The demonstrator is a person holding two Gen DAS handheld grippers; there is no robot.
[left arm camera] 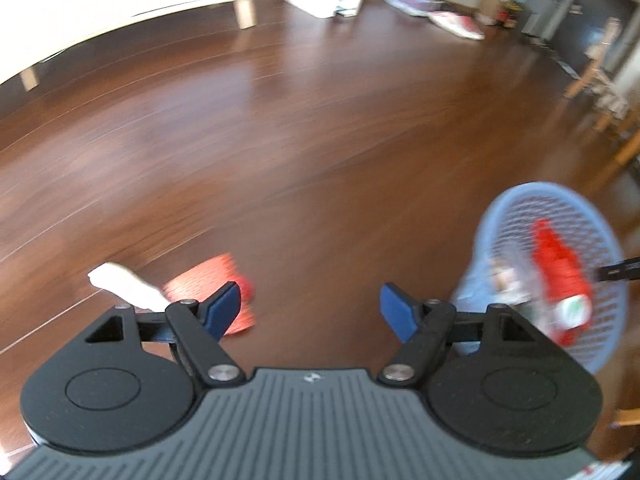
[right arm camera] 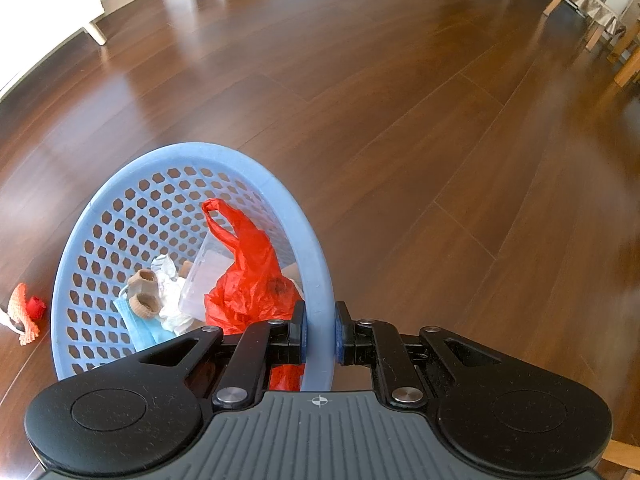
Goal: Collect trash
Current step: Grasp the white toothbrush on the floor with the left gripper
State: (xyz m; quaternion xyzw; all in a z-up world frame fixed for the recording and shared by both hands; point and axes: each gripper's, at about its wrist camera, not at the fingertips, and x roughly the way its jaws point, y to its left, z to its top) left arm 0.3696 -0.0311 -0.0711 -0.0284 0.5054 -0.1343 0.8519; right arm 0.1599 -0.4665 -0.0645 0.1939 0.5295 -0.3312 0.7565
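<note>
My right gripper is shut on the near rim of a blue perforated basket, holding it tilted above the wooden floor. Inside the basket lie a red plastic bag, a clear plastic container, white crumpled tissue, a blue face mask and two beige pieces. My left gripper is open over the floor, with nothing between its blue pads. Just beyond its left finger lie a red net wrapper and a white crumpled piece. The basket shows blurred at the left wrist view's right.
The red net wrapper also lies on the floor left of the basket. A white cabinet on wooden legs stands at the far left. Chairs stand far right. Papers and shoes lie on the distant floor.
</note>
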